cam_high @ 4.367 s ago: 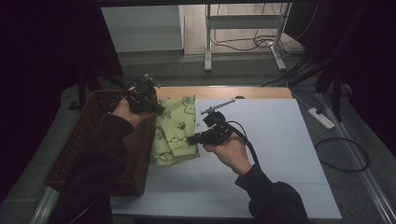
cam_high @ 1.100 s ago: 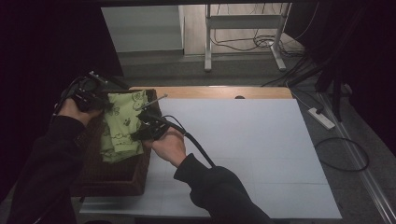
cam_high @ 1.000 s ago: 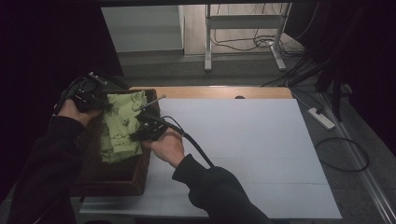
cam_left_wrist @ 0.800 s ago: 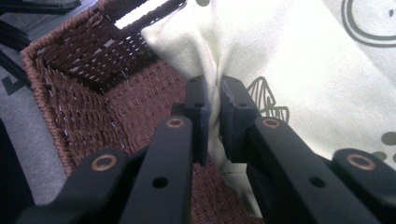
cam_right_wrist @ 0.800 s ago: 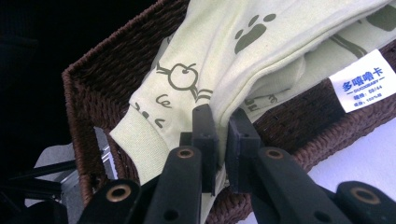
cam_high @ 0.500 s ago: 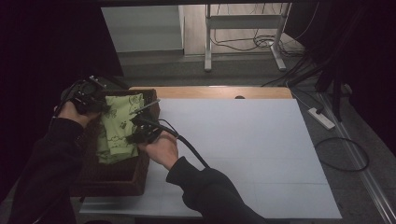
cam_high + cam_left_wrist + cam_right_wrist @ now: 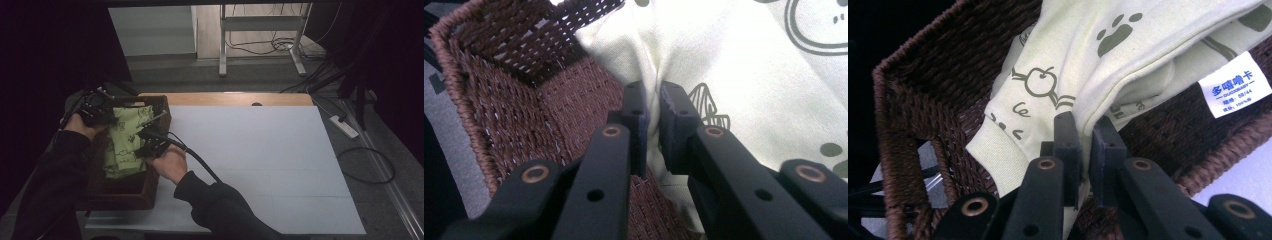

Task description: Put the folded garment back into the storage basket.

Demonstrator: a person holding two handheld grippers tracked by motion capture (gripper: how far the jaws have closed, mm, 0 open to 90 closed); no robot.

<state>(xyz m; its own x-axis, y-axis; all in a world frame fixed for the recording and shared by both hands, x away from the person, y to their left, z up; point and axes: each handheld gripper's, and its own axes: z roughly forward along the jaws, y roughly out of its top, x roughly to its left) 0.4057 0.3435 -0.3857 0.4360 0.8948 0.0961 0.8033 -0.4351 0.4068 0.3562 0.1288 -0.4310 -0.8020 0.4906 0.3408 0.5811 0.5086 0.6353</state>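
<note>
we hold the pale green printed garment (image 7: 125, 140) over the brown wicker basket (image 7: 120, 192) at the table's (image 7: 280, 165) nine o'clock edge. left gripper (image 7: 651, 107) and right gripper (image 7: 1084, 131) each have narrow jaws pinching a fold, keeping the cloth spread, apparently so it settles flat inside.

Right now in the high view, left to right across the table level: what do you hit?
Left gripper → green printed garment in the brown wicker basket → right gripper → white table mat → power strip on the floor.
</note>
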